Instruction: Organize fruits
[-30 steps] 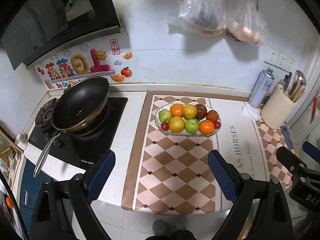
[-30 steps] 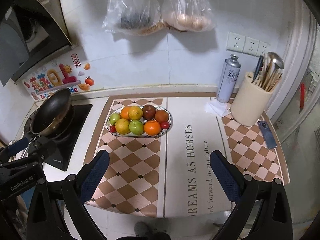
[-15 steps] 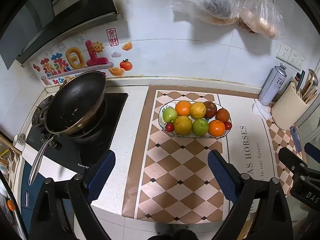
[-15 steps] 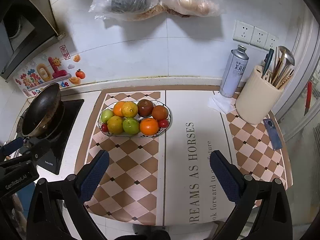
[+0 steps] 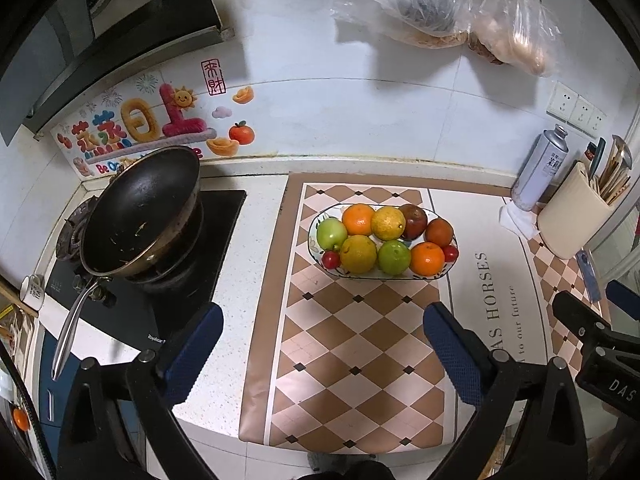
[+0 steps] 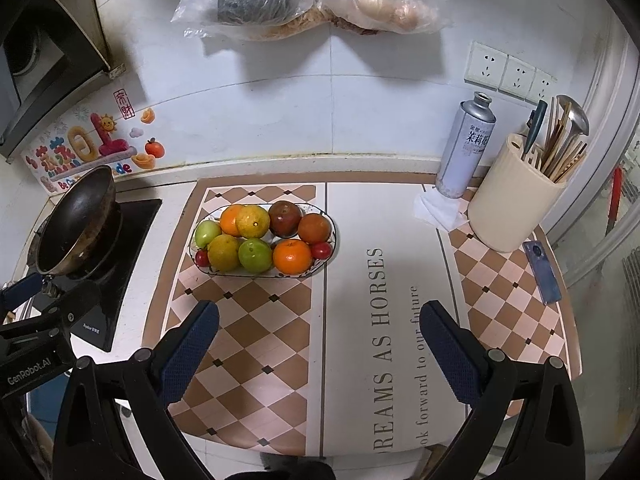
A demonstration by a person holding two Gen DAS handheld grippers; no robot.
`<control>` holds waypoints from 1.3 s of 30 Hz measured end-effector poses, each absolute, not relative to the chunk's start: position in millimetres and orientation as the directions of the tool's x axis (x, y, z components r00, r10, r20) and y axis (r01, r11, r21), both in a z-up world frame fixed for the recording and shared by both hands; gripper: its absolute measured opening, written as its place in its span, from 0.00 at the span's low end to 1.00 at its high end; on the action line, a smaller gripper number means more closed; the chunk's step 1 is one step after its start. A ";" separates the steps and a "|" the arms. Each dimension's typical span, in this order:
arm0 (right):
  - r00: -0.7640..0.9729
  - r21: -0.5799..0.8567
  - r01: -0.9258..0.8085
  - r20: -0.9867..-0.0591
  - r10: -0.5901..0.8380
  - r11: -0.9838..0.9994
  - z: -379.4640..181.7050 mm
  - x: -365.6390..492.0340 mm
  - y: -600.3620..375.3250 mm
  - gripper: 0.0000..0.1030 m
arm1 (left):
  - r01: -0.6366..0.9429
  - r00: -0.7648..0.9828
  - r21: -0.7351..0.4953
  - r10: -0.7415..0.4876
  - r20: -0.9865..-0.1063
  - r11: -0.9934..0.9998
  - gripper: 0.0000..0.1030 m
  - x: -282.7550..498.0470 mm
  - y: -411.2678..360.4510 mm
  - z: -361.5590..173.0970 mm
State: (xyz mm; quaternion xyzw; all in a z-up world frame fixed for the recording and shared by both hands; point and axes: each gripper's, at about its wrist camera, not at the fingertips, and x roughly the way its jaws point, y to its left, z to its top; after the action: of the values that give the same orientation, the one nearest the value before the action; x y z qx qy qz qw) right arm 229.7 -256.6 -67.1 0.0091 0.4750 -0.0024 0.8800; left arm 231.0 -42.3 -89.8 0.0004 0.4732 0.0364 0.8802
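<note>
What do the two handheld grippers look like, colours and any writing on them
Both match: the left gripper and right gripper each have black plastic frames with round screw heads and two dark blue fingers with a fine textured grip surface. Seen from the right camera, the left gripper's body reads "GenRobot.AI" in white; the right one shows "DAS" from the left camera. No cables or sleeves show.

Mat (image 6: 384, 320) in middle of frame: "REAMS AS HORSES". Left gripper (image 6: 36, 368) body at lower left: "GenRobot.AI". Right gripper (image 5: 616, 384) body at lower right: "DAS".
</note>
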 end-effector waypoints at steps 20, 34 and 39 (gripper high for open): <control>0.563 0.010 0.002 -0.826 0.007 1.000 -59.2 219.5 -253.8 0.99 | -0.083 0.587 0.044 0.084 -0.805 0.996 1.00 217.6 -41.9 -78.9; 0.570 0.015 -0.004 -0.822 0.014 1.000 -53.7 206.0 -250.1 0.99 | -0.083 0.594 0.049 0.088 -0.799 0.995 1.00 209.4 -42.6 -77.0; 0.578 0.015 -0.004 -0.816 0.014 1.000 -49.3 201.3 -249.7 0.99 | -0.083 0.595 0.050 0.090 -0.798 0.995 1.00 208.5 -43.3 -76.9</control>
State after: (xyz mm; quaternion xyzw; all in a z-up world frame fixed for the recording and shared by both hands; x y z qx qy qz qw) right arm 201.3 -249.7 -49.3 0.0059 0.4592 0.0051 0.8883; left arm 208.5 -43.3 -76.9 0.0039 0.4472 0.0487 0.8931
